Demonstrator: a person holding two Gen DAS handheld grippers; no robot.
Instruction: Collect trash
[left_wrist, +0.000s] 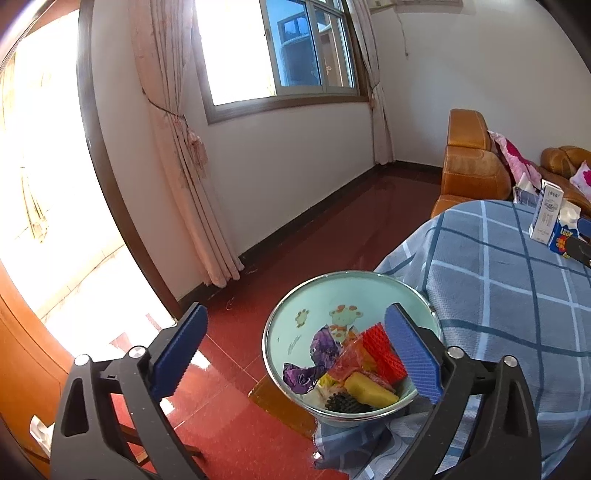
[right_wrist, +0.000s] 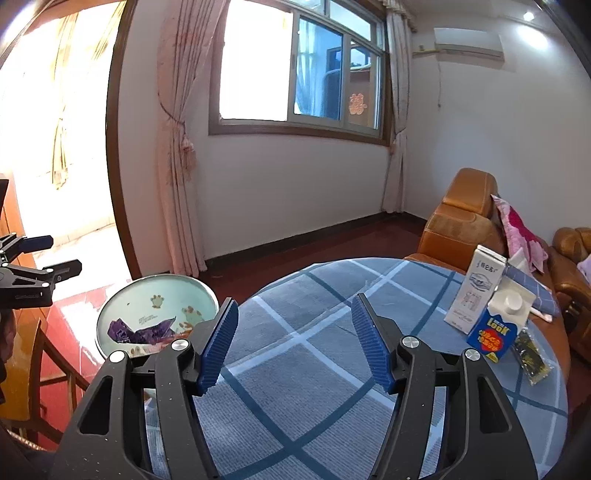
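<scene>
Wide-open left gripper (left_wrist: 295, 354) above bowl (left_wrist: 280, 332) at table (left_wrist: 517, 295) edge

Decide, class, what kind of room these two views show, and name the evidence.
Probably a home living room: a tan leather sofa with pink cushions, tied-back curtains beside a window, and a round table under a blue checked cloth.

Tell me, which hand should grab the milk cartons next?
Probably the right. Its open gripper faces the tablecloth, cartons close beside it. The left gripper hangs open by the bowl.
</scene>
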